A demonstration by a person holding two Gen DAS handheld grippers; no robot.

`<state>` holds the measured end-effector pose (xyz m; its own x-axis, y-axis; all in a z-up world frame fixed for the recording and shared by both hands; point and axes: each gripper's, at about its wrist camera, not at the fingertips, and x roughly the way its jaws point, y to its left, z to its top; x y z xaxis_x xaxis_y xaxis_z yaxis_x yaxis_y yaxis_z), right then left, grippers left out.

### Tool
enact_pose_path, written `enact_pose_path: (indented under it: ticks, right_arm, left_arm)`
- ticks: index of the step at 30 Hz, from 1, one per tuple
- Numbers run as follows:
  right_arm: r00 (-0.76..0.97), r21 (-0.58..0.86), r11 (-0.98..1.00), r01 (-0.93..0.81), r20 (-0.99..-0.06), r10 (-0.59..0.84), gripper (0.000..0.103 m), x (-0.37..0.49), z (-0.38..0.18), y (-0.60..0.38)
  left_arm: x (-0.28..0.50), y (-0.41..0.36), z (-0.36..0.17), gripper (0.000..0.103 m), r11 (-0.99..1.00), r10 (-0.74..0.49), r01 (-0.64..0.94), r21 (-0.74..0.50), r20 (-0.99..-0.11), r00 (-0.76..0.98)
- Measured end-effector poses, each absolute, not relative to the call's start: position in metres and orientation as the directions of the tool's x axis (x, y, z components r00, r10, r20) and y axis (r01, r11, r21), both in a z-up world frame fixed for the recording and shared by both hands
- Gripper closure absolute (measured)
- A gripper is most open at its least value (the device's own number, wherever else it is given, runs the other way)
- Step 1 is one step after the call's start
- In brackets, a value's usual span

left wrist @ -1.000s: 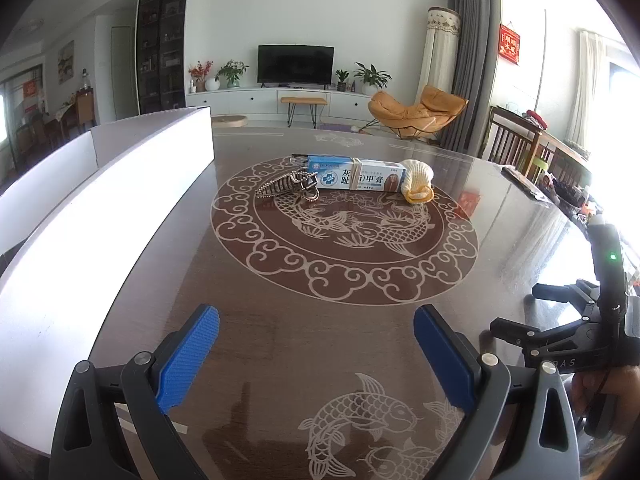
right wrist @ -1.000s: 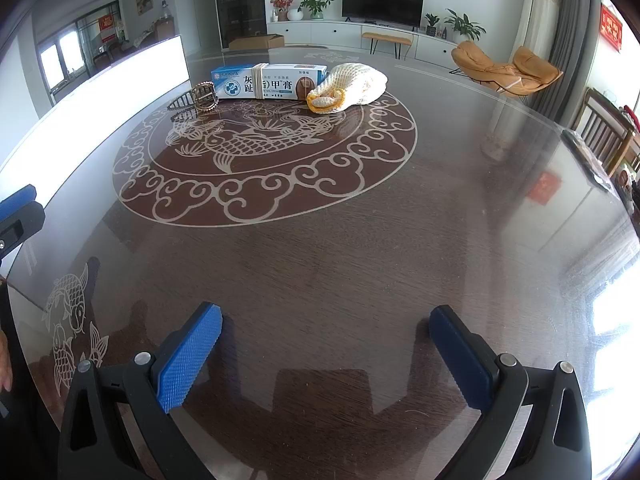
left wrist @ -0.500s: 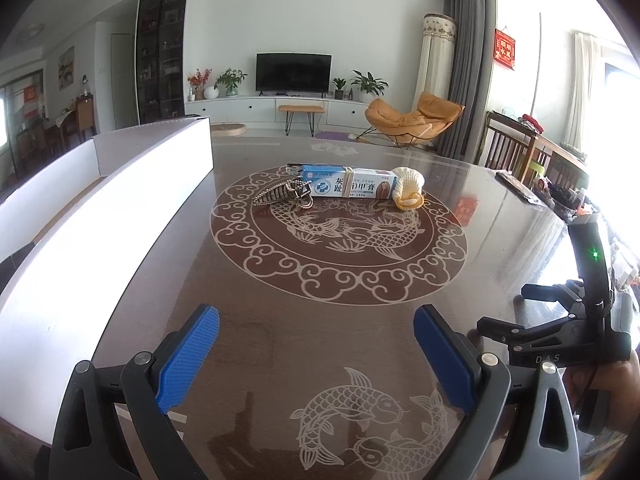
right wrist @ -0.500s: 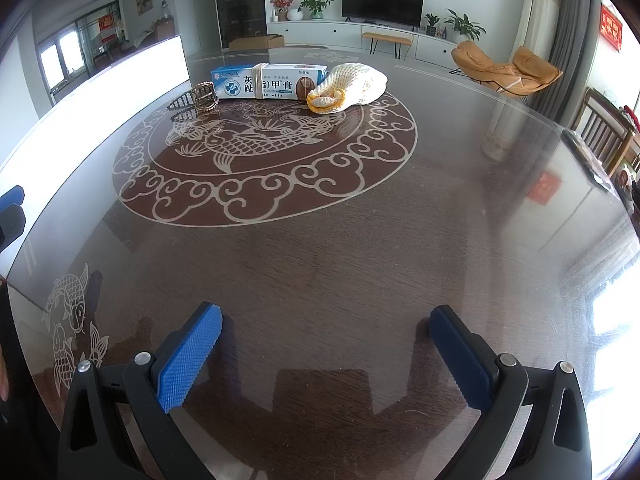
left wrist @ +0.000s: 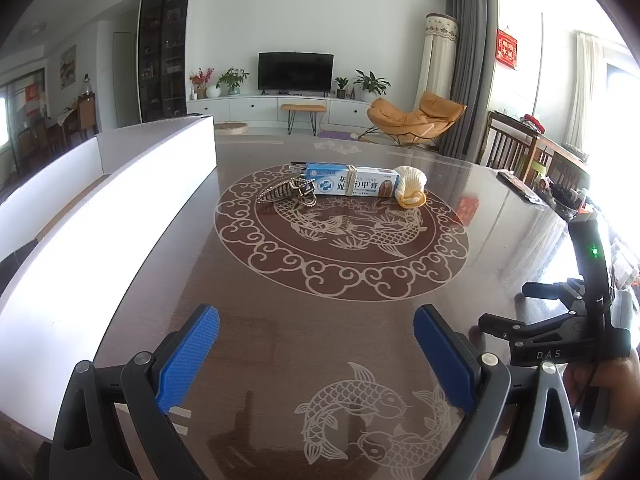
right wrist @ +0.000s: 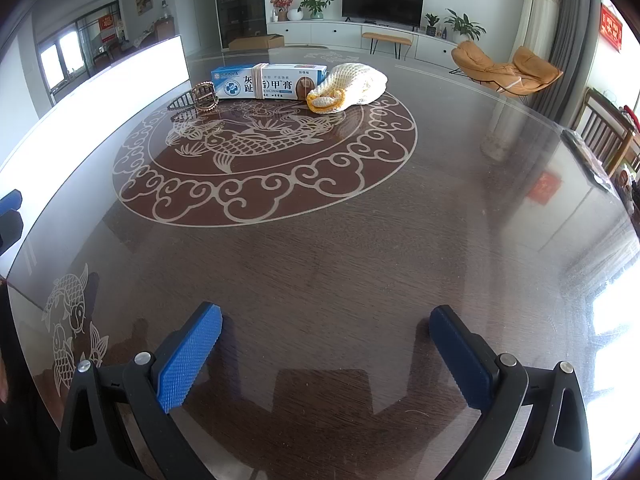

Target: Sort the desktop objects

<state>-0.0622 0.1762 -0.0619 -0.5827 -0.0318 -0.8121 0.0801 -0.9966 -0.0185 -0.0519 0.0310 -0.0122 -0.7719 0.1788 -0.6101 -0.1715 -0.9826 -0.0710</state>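
pulling back and lifting, the left gripper is now taking in more of the near table edge than a second ago, with the fish pair etched in the glass showing between its blue pads, while the right gripper is sitting just where it was. both sets of jaws are standing wide apart and holding nothing.

the things to sort are lying together at the far side of the round cloud pattern on the table: a metal hair claw on the left, a blue and white ointment box in the middle with its end touching the clip, and a cream crocheted pouch with a yellow rim leaning at the box's right end. a long white bin is running along the left edge of the table, and that is probably where the items are going.

nothing is being picked yet, so the step in hand looks like the first reach. the left gripper is sitting nearer the bin and the hair claw, so it is likely the better one to go in. coming in low, with the pads straddling the clip across its narrow width, should help, because it is resting against the box and a careless approach could shove both. the pouch looks soft and will squash under the pads; the box will want a grip across its short sides.
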Motion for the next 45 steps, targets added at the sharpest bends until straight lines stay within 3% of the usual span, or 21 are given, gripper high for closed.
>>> enact_pose_path:
  ticks: [45]
  right_arm:
    - [-0.582,-0.018,-0.997,0.080,-0.812,-0.032,0.000,-0.0624,-0.0618,0.1764]
  left_arm:
    - [-0.0459,0.0290,-0.0064,0.004,-0.984,0.178,-0.156,-0.088,-0.594,-0.785]
